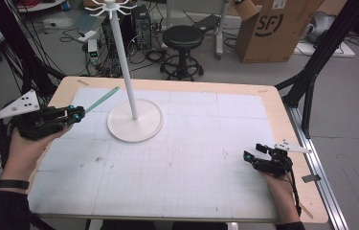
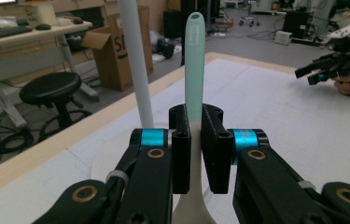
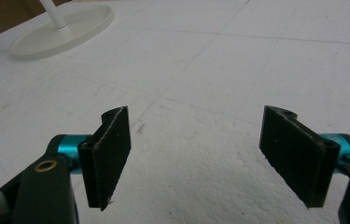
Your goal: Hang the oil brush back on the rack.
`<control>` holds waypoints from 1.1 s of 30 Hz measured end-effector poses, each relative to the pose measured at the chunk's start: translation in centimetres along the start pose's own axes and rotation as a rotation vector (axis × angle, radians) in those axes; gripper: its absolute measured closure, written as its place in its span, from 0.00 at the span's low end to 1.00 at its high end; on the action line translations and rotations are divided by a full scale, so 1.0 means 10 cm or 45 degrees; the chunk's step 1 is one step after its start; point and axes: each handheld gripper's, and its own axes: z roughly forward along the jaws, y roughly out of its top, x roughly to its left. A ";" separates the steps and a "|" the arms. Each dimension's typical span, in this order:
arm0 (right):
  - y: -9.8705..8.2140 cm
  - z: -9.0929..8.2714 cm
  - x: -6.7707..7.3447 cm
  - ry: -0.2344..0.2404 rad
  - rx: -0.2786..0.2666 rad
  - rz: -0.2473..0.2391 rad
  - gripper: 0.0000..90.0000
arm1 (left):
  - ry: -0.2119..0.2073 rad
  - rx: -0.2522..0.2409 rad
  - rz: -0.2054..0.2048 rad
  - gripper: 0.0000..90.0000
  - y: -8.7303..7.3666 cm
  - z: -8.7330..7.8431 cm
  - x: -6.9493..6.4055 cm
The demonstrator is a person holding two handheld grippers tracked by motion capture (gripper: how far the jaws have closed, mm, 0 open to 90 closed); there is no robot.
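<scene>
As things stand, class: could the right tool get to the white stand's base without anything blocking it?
Probably yes. The right tool is open and holds nothing, and only bare white mat lies between it and the stand's base. The left tool, gripping the green utensil, sits off to the side.

Pale green spatula (image 2: 195, 60), slim handle, hole at tip; clamped between left gripper (image 2: 194, 140) fingers (image 2: 180, 149), pointing toward white stand (image 1: 134, 120) pole.

cardboard box (image 1: 275, 28) — "sf"
</scene>
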 end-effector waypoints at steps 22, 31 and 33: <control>0.00 0.00 0.01 0.000 0.004 0.007 0.27 | 0.091 -0.070 0.003 0.92 0.62 -0.16 0.07; 0.00 0.00 0.00 0.001 0.003 0.005 0.27 | 0.106 -0.055 -0.012 0.92 0.82 -0.24 0.15; 0.00 0.00 0.01 0.002 0.004 0.007 0.27 | 0.110 -0.055 -0.010 0.92 0.87 -0.26 0.16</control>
